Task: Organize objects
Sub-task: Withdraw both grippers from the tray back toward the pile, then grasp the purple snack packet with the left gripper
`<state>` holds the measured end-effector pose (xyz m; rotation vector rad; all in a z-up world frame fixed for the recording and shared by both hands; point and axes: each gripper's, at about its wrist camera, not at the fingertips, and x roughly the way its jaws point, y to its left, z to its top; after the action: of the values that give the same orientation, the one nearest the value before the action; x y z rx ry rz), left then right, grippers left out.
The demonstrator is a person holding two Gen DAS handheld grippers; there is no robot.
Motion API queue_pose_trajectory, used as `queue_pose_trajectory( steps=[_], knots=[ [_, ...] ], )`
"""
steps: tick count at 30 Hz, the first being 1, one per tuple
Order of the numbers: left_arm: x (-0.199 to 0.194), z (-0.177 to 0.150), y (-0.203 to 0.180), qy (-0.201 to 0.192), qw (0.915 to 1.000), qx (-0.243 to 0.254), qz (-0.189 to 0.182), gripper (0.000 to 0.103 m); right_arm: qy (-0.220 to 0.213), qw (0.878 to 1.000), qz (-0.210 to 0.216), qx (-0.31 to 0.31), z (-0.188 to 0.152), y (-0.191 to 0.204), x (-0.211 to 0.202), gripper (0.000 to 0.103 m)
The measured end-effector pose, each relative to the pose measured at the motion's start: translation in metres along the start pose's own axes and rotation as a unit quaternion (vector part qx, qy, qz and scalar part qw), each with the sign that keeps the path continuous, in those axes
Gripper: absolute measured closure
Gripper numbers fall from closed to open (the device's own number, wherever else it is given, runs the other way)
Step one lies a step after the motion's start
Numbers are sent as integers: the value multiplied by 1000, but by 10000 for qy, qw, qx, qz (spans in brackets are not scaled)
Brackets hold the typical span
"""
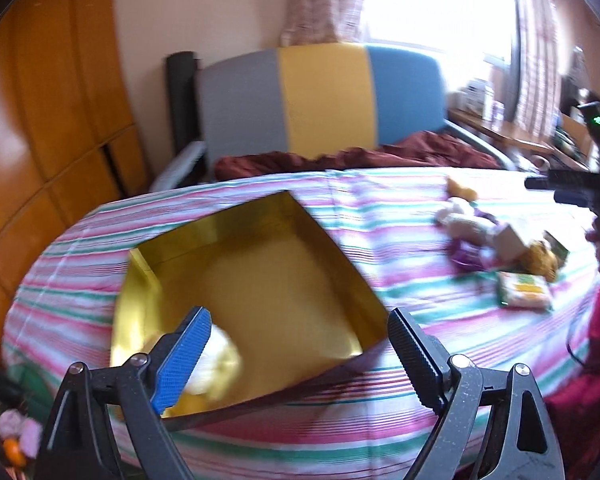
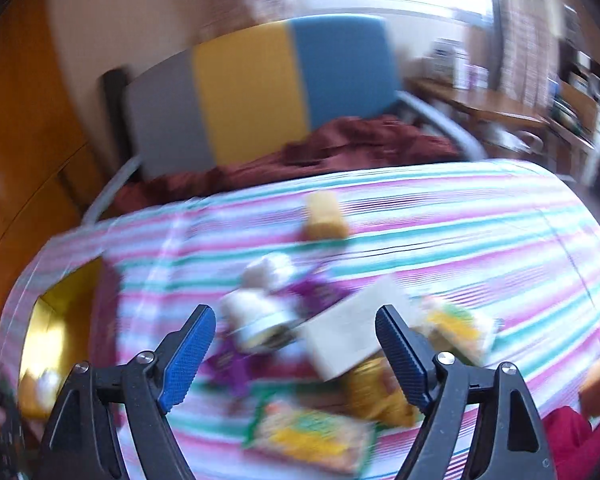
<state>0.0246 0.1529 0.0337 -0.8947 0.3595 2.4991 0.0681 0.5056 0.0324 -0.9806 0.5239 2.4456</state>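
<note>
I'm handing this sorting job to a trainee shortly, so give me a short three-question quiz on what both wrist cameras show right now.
1. True or false: the gold box on the striped bedspread has a lid on it.
2. Multiple choice: the left gripper is (A) shut on a snack packet, (B) open and holding nothing, (C) out of view.
3. Fill in: the right gripper hangs open above the pile of loose items, among them a green and yellow snack packet and a white ____.

Key
1. False: it is open, with a pale object in its near corner.
2. B
3. box
</note>
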Motion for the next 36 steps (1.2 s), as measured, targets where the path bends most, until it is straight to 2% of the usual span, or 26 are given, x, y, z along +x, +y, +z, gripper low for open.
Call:
queue_pose_trajectory(
  steps=[3,5,7,9,12,15,21,25,36],
  knots=[
    [9,5,-26,109,9994,227,-248,12,-170,9953,-507,803,6,-57,9,19],
    [16,8,-41,201,9984,341,-413,12,-30,9856,-680,1546,-1,-96,19,19],
    [24,11,-58,281,9970,441,-567,12,207,9696,-386,2406,-8,-125,26,19],
    [31,14,-75,336,9954,565,-693,13,274,9624,-350,2679,-9,-136,29,19],
    [45,21,-99,331,9933,767,-794,13,381,9627,-131,2674,-8,-133,33,19],
    [60,29,-117,394,9917,858,-877,13,403,9686,-35,2455,-6,-122,35,19],
    [103,42,-136,781,9888,658,-1087,13,408,9744,100,2207,-6,-117,30,19],
    [120,51,-154,699,9875,899,-1089,13,438,9775,141,2057,-4,-111,36,19],
    [172,65,-196,799,9783,1408,-1289,13,543,9856,187,1588,-2,-93,41,19]
  ],
)
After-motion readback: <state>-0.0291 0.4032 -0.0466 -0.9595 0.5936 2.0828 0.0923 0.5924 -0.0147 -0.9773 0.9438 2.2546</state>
